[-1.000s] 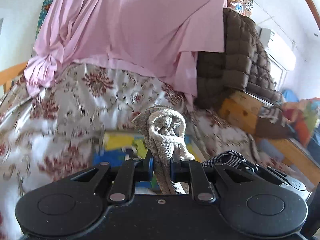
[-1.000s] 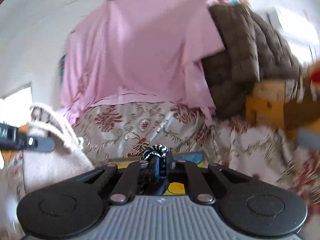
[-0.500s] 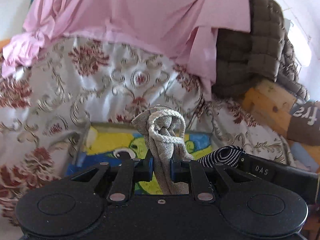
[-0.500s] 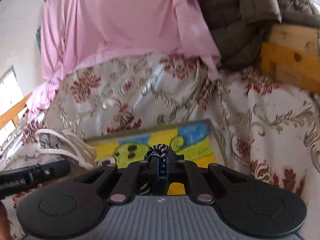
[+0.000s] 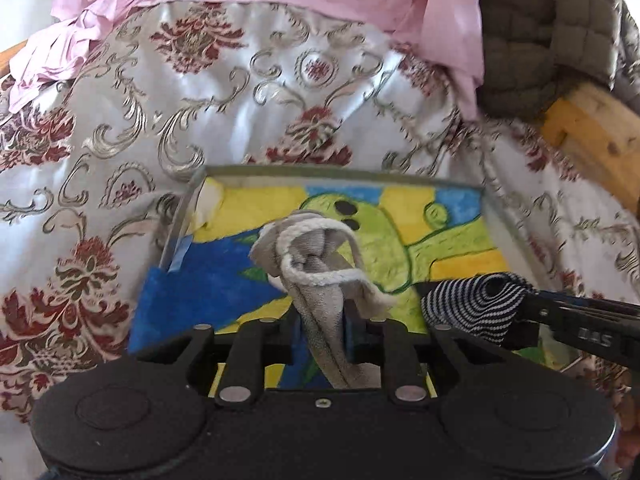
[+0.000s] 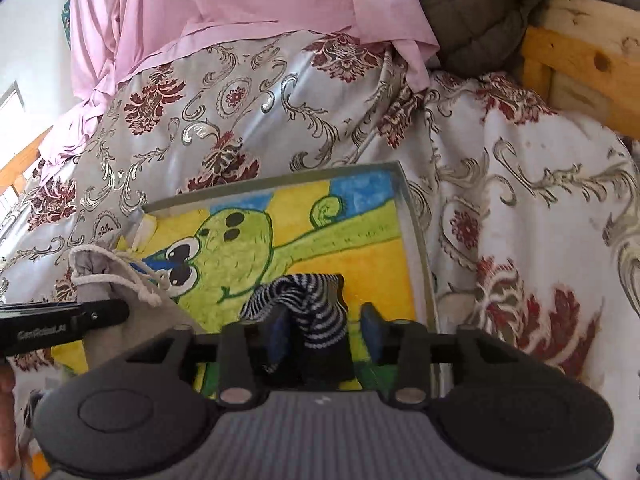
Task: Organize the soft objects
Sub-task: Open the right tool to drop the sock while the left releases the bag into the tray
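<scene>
A shallow box [image 5: 340, 172] with a grey rim and a green cartoon painted on its bottom lies on the bedspread. My left gripper [image 5: 324, 320] hangs over its near left part, pads still pressing a grey drawstring pouch [image 5: 316, 264] while the jaws are opening. In the right wrist view the pouch [image 6: 104, 276] shows at the left. My right gripper [image 6: 324, 328] is over the near right part of the box [image 6: 416, 240]. Its jaws are opening and a black-and-white striped sock [image 6: 304, 300] sags between the parted pads. The sock [image 5: 476, 304] also shows in the left wrist view.
A shiny floral bedspread [image 5: 240, 92] surrounds the box. A pink cloth [image 6: 260, 0] hangs behind it, with a brown quilted blanket [image 5: 540, 40] and a wooden bed frame [image 6: 580, 56] at the right. A hand's edge [image 6: 6, 408] shows at the far left.
Both grippers have come down and forward over the painted box, which now fills the lower view. The right jaws have parted from the striped sock. The pouch stays between the left pads.
</scene>
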Demonstrator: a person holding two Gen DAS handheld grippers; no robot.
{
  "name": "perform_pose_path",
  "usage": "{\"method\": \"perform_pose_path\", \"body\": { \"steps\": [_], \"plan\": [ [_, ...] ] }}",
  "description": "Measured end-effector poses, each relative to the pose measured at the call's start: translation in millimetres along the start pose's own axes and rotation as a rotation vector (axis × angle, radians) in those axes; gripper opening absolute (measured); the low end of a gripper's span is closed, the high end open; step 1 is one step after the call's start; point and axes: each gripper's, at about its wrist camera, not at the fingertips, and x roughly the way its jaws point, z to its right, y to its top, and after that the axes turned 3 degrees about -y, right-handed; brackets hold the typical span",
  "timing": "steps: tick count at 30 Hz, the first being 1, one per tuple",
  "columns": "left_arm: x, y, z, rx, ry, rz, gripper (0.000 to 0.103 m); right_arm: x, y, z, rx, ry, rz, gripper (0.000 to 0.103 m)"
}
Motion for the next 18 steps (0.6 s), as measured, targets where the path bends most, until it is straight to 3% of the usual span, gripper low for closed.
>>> {"method": "perform_pose_path", "body": {
  "steps": [2,4,9,14,16,18],
  "plan": [
    [1,-2,-1,-0.005,0.024,-0.018,0.028,-9,-2,3,0.001,0.005,0.01,0.06],
    [2,-4,0,-0.01,0.041,-0.037,0.044,-17,-4,5,0.004,0.008,0.021,0.068],
    [-8,-10,9,0.006,0.078,-0.03,0.069,-50,-5,4,-0.014,0.006,0.091,0.085],
    [-41,-13,25,0.049,0.077,0.032,0.077,-95,-7,-2,-0.023,0.012,0.187,0.094],
    [-62,-15,30,0.064,0.073,0.082,0.086,-114,-8,-5,-0.034,0.009,0.229,0.097],
    [-84,-18,34,0.075,0.073,0.139,0.088,-137,-10,-9,-0.049,0.006,0.27,0.1]
  ]
}}
